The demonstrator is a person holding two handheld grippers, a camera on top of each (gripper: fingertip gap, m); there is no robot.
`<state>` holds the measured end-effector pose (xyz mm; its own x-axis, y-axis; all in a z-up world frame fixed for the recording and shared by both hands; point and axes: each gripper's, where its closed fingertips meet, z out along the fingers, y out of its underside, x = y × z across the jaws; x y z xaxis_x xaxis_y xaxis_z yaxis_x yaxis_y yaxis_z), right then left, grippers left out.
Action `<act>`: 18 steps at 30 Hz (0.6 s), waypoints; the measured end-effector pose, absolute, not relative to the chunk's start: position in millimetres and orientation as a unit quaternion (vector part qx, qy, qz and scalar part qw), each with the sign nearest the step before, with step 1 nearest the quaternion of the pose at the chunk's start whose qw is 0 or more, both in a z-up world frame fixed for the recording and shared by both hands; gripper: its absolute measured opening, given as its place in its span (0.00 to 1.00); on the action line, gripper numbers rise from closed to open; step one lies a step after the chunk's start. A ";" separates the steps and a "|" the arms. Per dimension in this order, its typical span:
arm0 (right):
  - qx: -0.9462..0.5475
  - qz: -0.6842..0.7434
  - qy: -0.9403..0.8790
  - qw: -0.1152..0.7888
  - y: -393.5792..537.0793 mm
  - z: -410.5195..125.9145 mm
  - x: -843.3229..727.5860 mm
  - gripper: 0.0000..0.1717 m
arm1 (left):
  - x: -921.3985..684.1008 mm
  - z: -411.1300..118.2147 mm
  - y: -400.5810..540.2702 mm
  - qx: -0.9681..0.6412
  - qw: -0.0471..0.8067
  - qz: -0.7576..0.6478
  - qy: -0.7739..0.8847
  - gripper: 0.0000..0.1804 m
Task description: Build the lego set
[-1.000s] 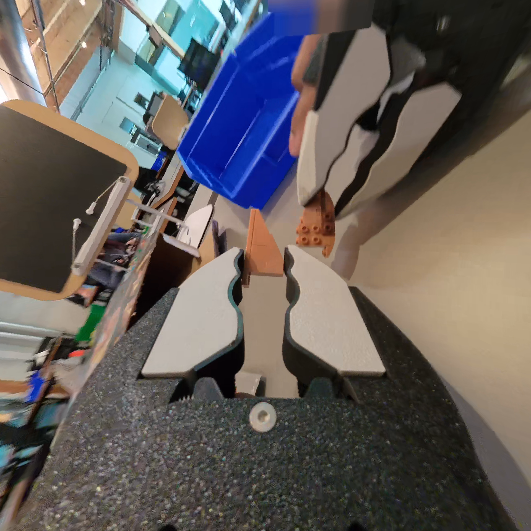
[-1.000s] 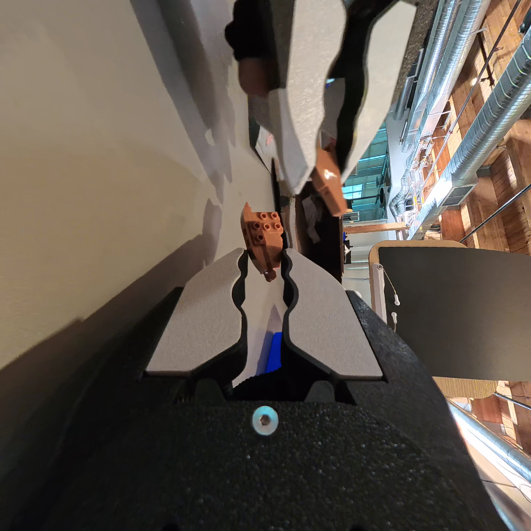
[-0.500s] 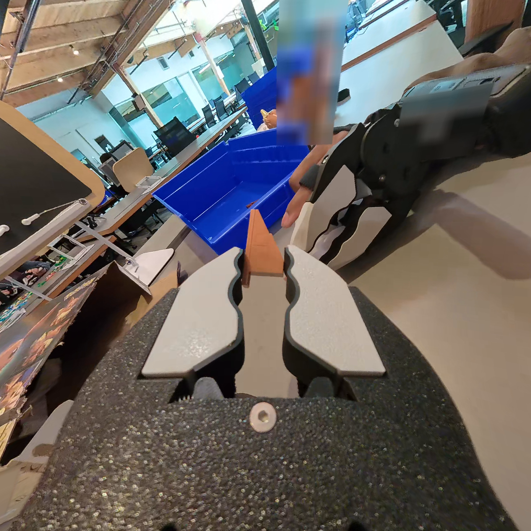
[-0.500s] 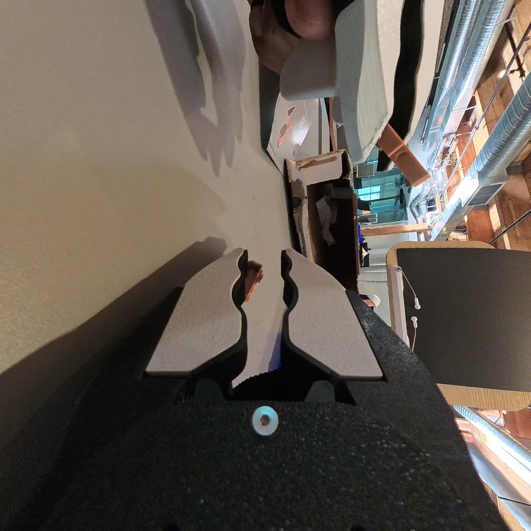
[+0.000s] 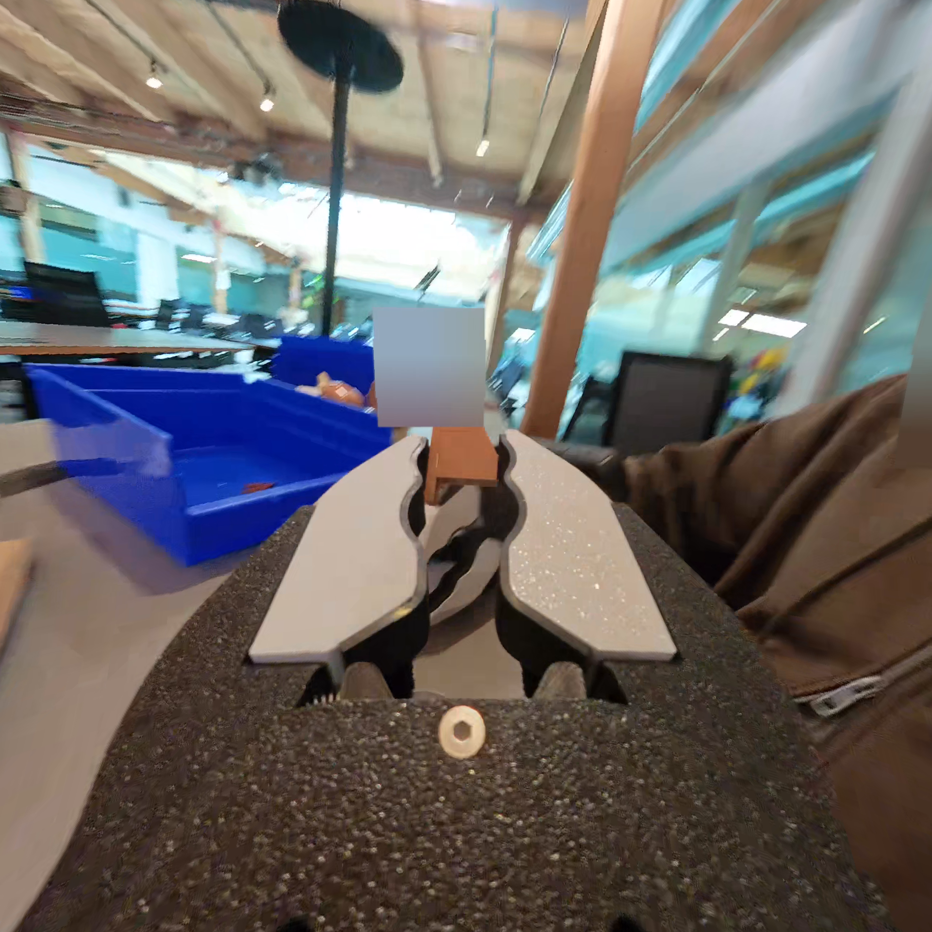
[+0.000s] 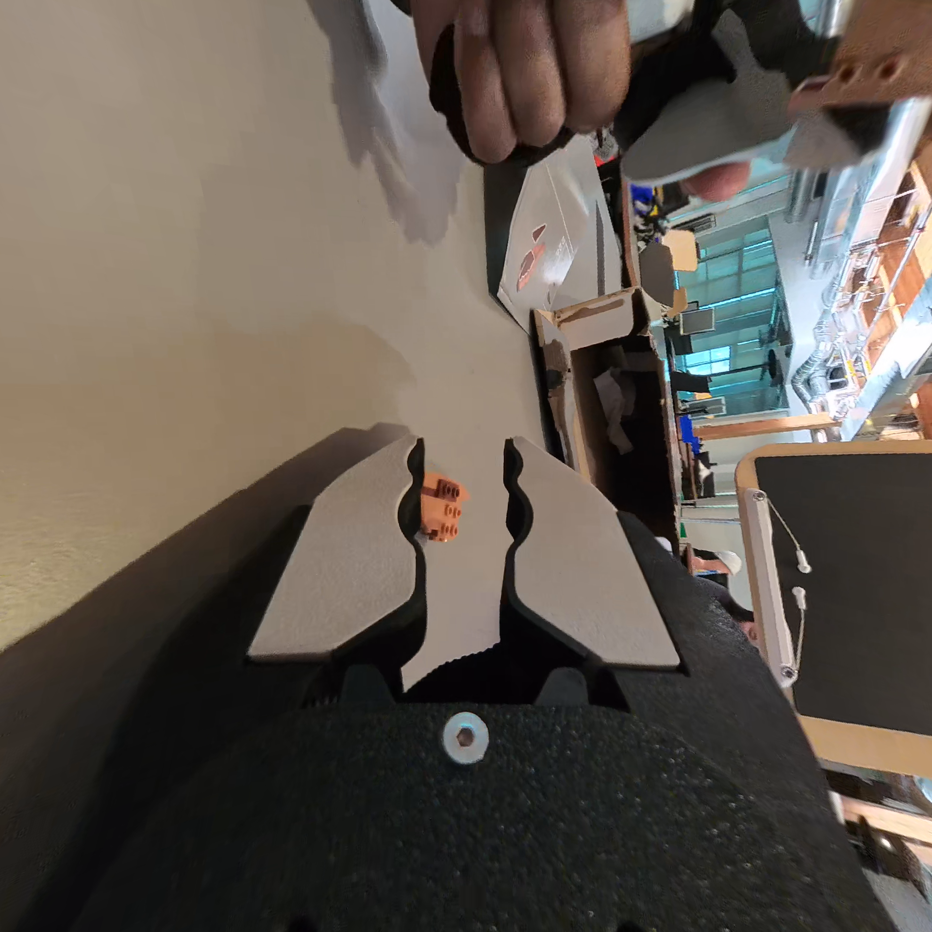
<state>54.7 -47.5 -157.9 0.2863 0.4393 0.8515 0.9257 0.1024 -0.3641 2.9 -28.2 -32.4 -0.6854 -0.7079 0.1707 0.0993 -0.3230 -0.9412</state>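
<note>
We see the left gripper closed on a flat brown brick piece, both pads pressing its sides at the fingertips, raised above the pale table. A blue bin sits ahead to its left, and a brown sleeve lies to its right. Our right gripper stands parted; a small studded orange-brown brick cluster lies between its fingers, close against the left pad and clear of the right one. A cardboard box is ahead to its right.
</note>
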 end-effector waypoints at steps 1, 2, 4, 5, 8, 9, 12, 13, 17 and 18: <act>-0.626 -0.236 -0.546 0.505 -48.4 -157.1 54.0 0.18 | -2.2 -25.0 -25.5 -0.285 0.242 -0.786 0.492 0.14; -0.626 -0.232 -0.545 0.507 -48.9 -156.1 53.4 0.18 | -7.2 -17.4 -21.9 -0.275 0.227 -0.810 0.466 0.14; -0.626 -0.230 -0.543 0.511 -49.2 -153.8 53.1 0.18 | -15.8 -5.4 -15.6 -0.257 0.204 -0.843 0.427 0.14; -0.625 -0.230 -0.541 0.514 -49.1 -152.2 53.0 0.18 | -18.5 -2.2 -14.1 -0.251 0.195 -0.852 0.417 0.14; -0.624 -0.227 -0.534 0.523 -48.7 -147.4 52.3 0.18 | -21.8 2.2 -12.1 -0.243 0.191 -0.862 0.403 0.14; -0.623 -0.228 -0.531 0.527 -48.2 -145.5 52.3 0.18 | -22.2 2.3 -12.8 -0.241 0.189 -0.862 0.403 0.14; -0.620 -0.228 -0.519 0.542 -47.1 -138.2 51.5 0.18 | -20.2 -0.2 -17.0 -0.243 0.185 -0.859 0.411 0.14; -0.620 -0.225 -0.513 0.549 -46.6 -135.0 50.7 0.18 | -18.4 -2.6 -19.3 -0.247 0.186 -0.854 0.419 0.14; -0.609 -0.216 -0.486 0.588 -45.8 -116.9 45.0 0.18 | -3.2 -19.9 -31.3 -0.277 0.206 -0.816 0.464 0.14; -0.603 -0.216 -0.479 0.601 -45.7 -111.0 43.1 0.18 | 0.3 -24.6 -34.5 -0.285 0.208 -0.806 0.475 0.14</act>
<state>43.1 -45.7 -111.0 0.4487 0.3181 0.8351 0.8362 0.1801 -0.5179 0.3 -34.5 -24.6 -0.7514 -0.6056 0.2620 0.0649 -0.4630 -0.8840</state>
